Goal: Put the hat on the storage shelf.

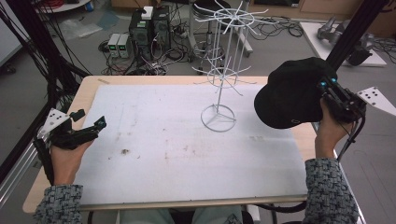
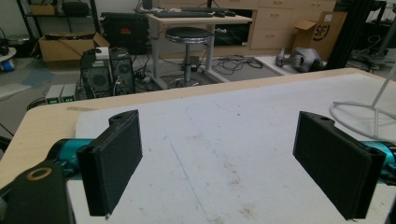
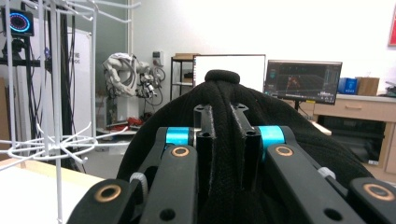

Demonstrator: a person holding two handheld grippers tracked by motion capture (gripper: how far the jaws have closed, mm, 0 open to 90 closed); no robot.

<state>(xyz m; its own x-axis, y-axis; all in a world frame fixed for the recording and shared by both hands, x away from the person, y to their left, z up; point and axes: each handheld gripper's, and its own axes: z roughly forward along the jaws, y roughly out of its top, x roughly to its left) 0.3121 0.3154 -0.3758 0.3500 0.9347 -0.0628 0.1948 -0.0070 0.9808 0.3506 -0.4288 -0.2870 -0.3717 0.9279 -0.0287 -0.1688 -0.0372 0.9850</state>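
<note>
A wooden table (image 1: pixel 88 86) carries a white mat (image 1: pixel 154 140) over most of its top. Toward the far right of the mat stands a white wire rack (image 1: pixel 223 70), its ring base flat on the mat. Right of it, lifted off the table, hangs a black cap (image 1: pixel 289 95), pinched in the right gripper (image 1: pixel 332 94). At the near left edge, the left gripper (image 1: pixel 91 122) is spread wide, grasping nothing.
</note>
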